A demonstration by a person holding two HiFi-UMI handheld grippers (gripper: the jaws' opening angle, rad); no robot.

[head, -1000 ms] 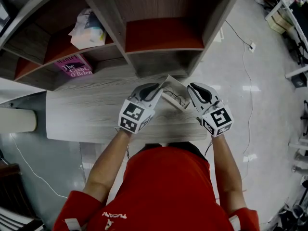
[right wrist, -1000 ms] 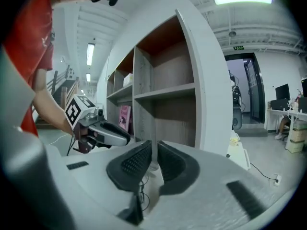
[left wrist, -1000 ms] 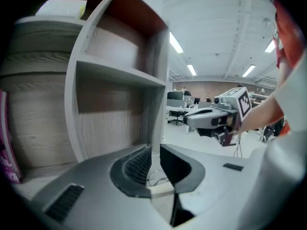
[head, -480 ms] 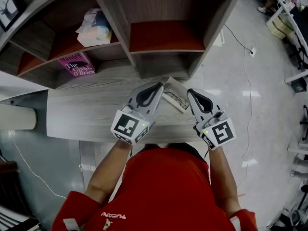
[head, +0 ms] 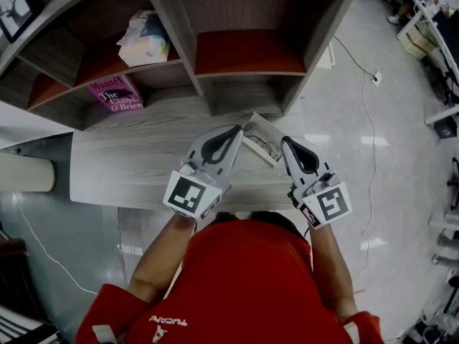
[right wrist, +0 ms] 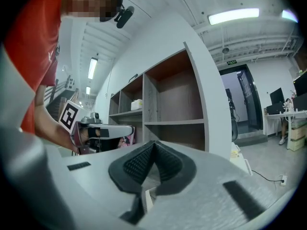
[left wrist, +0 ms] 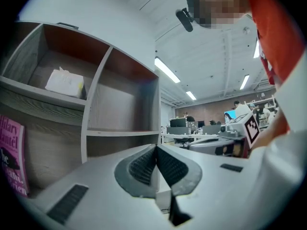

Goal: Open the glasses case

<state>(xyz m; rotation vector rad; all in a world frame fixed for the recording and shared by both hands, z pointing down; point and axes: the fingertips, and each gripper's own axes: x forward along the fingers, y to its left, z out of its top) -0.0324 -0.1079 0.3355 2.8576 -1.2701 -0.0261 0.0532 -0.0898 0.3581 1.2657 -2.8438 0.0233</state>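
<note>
The white glasses case (head: 259,136) lies on the grey wooden desk (head: 129,170) with its lid raised and dark glasses frames showing inside. My left gripper (head: 238,130) hovers just left of the case, jaws shut, nothing between the pads. On the case's right side my right gripper (head: 285,141) is likewise shut and empty. In the left gripper view the ribbed pads (left wrist: 144,166) meet at the tip (left wrist: 156,149), with a sliver of white case (left wrist: 164,201) below them. The right gripper view shows its jaws (right wrist: 153,144) closed the same way.
A shelf unit (head: 244,84) with red-backed compartments stands at the desk's back. A pink book (head: 115,95) and a tissue pack (head: 145,41) sit in it at left. A white cylinder (head: 25,176) lies off the desk's left end. The desk's near edge runs under my wrists.
Both grippers have lifted toward the camera and drawn slightly back from the case, and their jaws have closed. The case stays open on the desk.
</note>
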